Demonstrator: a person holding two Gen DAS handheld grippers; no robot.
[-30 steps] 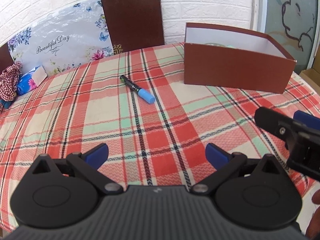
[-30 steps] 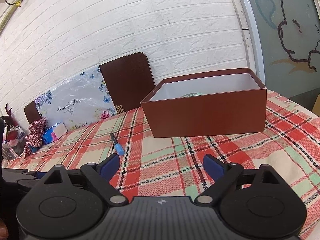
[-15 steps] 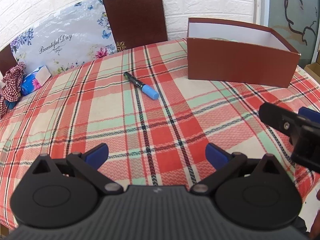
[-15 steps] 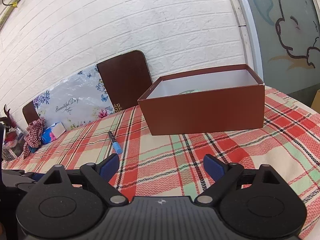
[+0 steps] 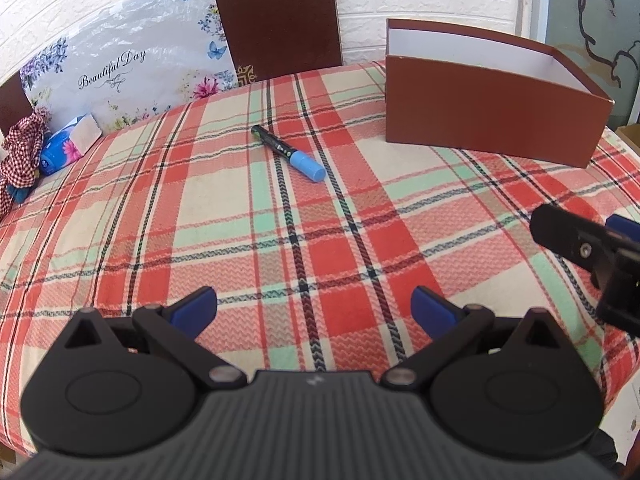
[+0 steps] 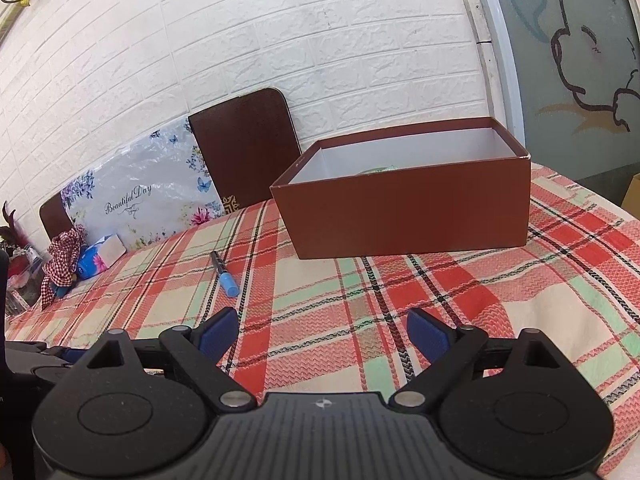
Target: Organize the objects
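A black marker with a light-blue cap (image 5: 289, 153) (image 6: 225, 273) lies on the plaid tablecloth (image 5: 240, 232), well beyond both grippers. A brown open box with a white inside (image 5: 492, 92) (image 6: 404, 196) stands at the back right; something pale green shows just over its front wall. My left gripper (image 5: 314, 306) is open above the cloth near the front edge, nothing between its blue pads. My right gripper (image 6: 322, 330) is open too, empty, facing the box. Its tip (image 5: 576, 240) shows at the right edge of the left wrist view.
A brown chair back (image 5: 276, 16) and a floral "Beautiful Day" package (image 5: 120, 68) lean at the table's far side against a white brick wall. A blue tissue pack (image 5: 66, 146) and a red checked cloth (image 5: 20, 152) lie at the far left.
Both grippers stay open and nearly still. The views tilt slightly, so the marker and the box sit a little higher and farther right in the left wrist view.
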